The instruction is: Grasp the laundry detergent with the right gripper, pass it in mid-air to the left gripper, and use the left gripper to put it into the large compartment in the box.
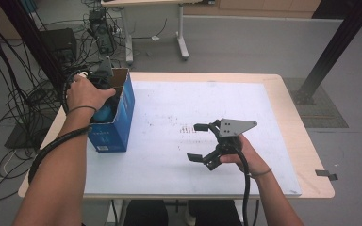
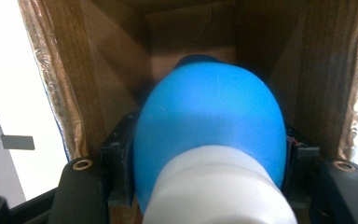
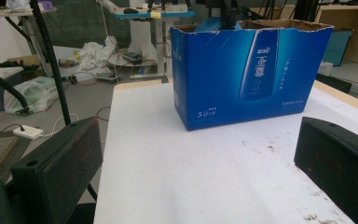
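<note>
Reaching into the open-topped blue box, the left gripper clenches a blue bottle; the right gripper hovers above the desk, jaws released.

High view is looking forward and down over the whole table. Left gripper view is facing close into the blue box. Right gripper view is looking low across the table toward that box, which all three views are sharing.
</note>
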### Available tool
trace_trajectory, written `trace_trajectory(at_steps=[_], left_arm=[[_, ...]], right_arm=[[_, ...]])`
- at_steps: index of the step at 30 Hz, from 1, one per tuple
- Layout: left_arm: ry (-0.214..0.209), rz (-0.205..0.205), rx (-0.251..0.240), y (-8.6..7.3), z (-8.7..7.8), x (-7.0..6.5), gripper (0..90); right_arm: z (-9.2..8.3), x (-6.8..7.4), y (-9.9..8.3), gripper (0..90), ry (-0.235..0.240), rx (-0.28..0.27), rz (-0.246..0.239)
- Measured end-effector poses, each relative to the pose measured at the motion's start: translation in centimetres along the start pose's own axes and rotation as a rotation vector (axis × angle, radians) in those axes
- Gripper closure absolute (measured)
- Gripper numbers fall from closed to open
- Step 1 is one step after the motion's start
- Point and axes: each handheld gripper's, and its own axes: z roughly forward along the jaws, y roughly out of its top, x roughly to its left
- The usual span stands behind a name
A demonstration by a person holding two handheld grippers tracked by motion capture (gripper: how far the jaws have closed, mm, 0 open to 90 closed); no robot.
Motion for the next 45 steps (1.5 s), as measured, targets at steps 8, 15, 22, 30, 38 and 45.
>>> trace_trajectory(at_steps=[8, 15, 22, 30, 38, 45], left_arm=[[-0.001, 0.0, -0.002, 0.0, 0.01, 0.04, 37.6], [0.0, -0.002, -0.003, -0.05, 0.0, 0.04, 37.6], [-0.001, -0.005, 0.001, -0.02, -0.02, 0.07, 37.6], [-0.002, -0.006, 0.002, -0.07, -0.03, 0.13, 37.6], [-0.001, -0.006, 0.001, -0.11, -0.03, 0.07, 37.6], [0.0, -0.006, -0.002, -0.13, -0.02, 0.03, 37.6]], right_arm=[[0.0, -0.02, 0.05, 1.0, 0.001, 0.002, 0.0], [-0.03, 0.02, 0.05, 1.0, -0.001, 0.002, 0.001], [0.01, 0.01, 0.0, 1.0, 0.002, -0.002, 0.002], [-0.01, 0.02, 0.07, 1.0, 0.001, -0.001, 0.0], [0.07, 0.04, 0.02, 1.0, 0.003, -0.002, -0.001], [0.05, 0.06, -0.01, 1.0, 0.003, -0.005, 0.0]])
